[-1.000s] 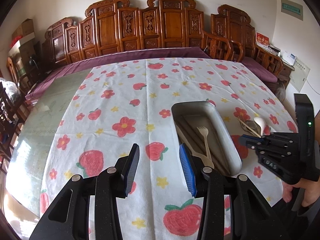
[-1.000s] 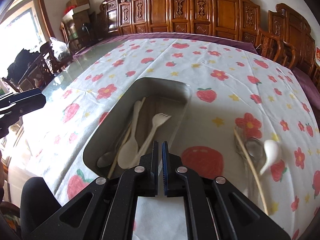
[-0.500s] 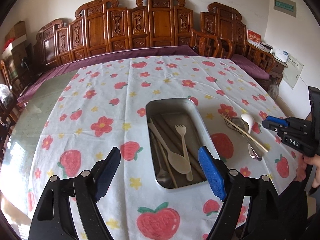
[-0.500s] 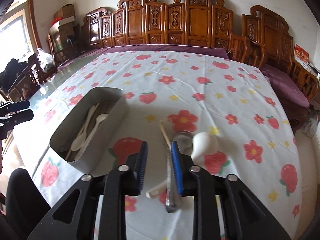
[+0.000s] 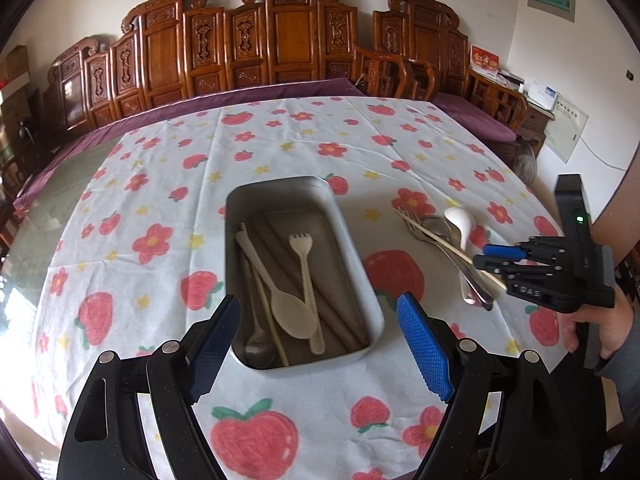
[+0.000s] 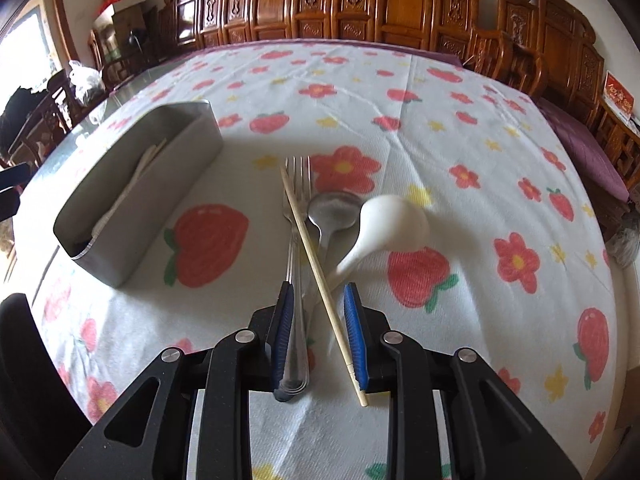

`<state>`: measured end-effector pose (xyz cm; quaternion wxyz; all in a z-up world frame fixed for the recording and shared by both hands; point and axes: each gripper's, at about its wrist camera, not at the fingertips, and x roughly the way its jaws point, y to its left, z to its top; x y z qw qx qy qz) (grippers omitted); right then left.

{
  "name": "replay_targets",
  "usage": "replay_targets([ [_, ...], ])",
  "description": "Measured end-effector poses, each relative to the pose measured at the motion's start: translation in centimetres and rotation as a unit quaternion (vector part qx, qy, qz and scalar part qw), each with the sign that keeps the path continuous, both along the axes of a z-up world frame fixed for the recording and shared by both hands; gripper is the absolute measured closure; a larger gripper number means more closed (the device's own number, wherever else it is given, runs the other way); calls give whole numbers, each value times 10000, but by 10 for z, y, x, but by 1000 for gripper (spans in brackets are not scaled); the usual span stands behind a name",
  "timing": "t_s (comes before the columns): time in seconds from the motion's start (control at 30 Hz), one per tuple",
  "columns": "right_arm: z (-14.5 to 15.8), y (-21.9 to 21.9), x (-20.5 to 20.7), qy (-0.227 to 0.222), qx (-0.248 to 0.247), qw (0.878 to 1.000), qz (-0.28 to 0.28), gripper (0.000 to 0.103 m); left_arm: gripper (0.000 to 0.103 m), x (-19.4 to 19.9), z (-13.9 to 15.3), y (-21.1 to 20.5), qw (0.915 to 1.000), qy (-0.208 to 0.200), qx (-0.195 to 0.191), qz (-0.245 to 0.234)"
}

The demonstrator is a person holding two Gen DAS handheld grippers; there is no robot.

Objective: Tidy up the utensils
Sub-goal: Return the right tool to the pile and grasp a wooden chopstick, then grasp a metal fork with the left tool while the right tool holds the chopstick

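The right tool [image 6: 316, 332] hangs low over a small heap of loose cutlery on the table's white strawberry-and-flower cloth [image 6: 460, 152], its blue pads [image 6: 356, 336] partly spread and clamped on nothing. Between them run the handle ends of a thin wooden chopstick [image 6: 308, 240] and a steel fork [image 6: 294, 216]; whether either pad already brushes one I cannot tell from this angle. Both pieces lie with their long axes pointing away from the tool, close to the line it points along, the chopstick crossing slantwise over the fork's handle. Just right of them sit a steel spoon [image 6: 334, 210] and a white ceramic soup spoon [image 6: 390, 224], whose handle angles in toward the right pad.

The grey rectangular metal tray [image 5: 352, 256] stands well to the left of that heap, already holding a cream plastic fork [image 5: 306, 280], a cream plastic spoon [image 5: 280, 300] and a few other pieces. The left tool [image 5: 320, 340] hovers at its near end, spread wide and empty.

The right hand [image 5: 600, 328] is plainly the nearer one, so the pick-up should fall to it, closing across the handles.
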<state>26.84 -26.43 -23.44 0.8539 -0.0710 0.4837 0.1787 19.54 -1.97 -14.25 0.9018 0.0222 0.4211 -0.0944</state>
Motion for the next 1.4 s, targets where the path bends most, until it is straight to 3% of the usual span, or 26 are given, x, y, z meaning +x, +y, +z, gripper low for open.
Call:
replay_targets([
  [0.13,-9,-3,8,183,26,9998,62,76,26,-1,-5,-12,9999,62,33,-124],
  [0.27,-13,-8,16,369,181,9992,17,85,26,-2,-8,-20,9998,89,42,-179],
  [0.43,-14,-9,19,459,299,9985,41,86,26,-5,-6,-26,9998,33,4,-208],
  [0.5,-13,-9,18,511,321,9981,88,92,26,-5,-6,-28,9997,29,35,-236],
  [0.67,-14,-13,16,625,407,9972,103,93,26,-5,-6,-32,9996,38,81,-265],
  [0.73,-12,-13,11,579,445,9972,147,97,26,-6,-6,-34,9996,51,92,-276],
  [1.07,24,-44,-23,14,539,9985,-113,97,26,-5,-13,-58,9991,113,128,-393],
  [1.4,27,-72,-34,-61,507,9978,-431,97,26,12,-30,-99,9980,213,218,-562],
])
